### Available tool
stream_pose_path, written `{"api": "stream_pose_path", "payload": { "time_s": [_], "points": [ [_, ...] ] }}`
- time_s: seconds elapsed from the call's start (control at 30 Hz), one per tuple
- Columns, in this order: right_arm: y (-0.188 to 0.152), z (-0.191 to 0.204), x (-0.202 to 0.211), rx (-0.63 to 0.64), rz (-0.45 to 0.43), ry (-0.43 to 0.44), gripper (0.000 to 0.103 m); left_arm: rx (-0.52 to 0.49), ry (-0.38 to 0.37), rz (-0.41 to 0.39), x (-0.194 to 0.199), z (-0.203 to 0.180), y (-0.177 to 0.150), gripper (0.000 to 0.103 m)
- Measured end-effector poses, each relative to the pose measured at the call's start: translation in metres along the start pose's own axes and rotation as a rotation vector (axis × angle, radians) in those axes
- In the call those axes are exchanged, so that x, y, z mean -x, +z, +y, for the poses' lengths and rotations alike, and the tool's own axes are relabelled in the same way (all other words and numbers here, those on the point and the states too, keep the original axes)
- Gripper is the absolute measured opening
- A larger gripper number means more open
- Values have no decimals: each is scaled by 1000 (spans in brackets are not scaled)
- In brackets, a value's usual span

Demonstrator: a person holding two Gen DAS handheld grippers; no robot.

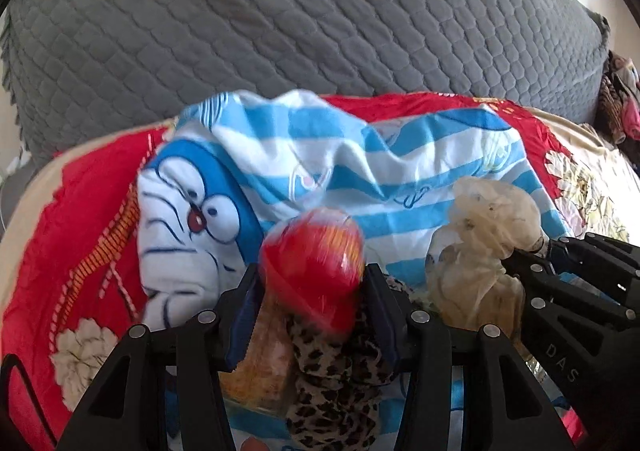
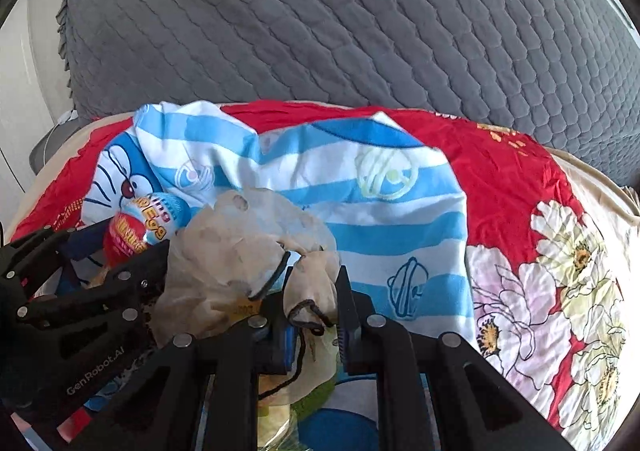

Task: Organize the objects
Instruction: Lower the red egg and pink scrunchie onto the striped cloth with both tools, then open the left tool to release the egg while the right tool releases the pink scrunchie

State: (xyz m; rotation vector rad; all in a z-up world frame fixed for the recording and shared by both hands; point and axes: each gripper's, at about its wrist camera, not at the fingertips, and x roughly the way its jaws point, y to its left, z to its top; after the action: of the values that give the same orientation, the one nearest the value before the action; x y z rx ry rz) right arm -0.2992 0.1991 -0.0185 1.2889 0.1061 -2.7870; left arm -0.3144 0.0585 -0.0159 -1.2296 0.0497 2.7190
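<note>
My left gripper [image 1: 312,279] is shut on a red egg-shaped toy capsule [image 1: 312,271], held above a leopard-print cloth [image 1: 340,379]. From the right wrist view the capsule [image 2: 136,227] shows a red half and a blue half with lettering, held in the left gripper [image 2: 132,247] at the left. My right gripper [image 2: 314,291] is shut on the neck of a beige translucent drawstring bag [image 2: 224,251], its black cord hanging between the fingers. The bag [image 1: 480,235] and the right gripper [image 1: 516,251] show at the right of the left wrist view.
A blue-and-white striped Doraemon cloth [image 1: 320,155] lies over a red floral quilt [image 2: 520,191]. A grey quilted sofa back [image 1: 280,11] rises behind. Mixed clothes [image 1: 620,103] lie at the far right. An orange packet [image 1: 260,371] lies under the left gripper.
</note>
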Motion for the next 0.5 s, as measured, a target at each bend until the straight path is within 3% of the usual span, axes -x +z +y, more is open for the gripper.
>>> {"api": "stream_pose_path", "payload": {
  "time_s": [0.5],
  "points": [
    [-8,-1,3,-8,2,-1,25,-4,21,-4,4,-2,-8,53]
  ]
}}
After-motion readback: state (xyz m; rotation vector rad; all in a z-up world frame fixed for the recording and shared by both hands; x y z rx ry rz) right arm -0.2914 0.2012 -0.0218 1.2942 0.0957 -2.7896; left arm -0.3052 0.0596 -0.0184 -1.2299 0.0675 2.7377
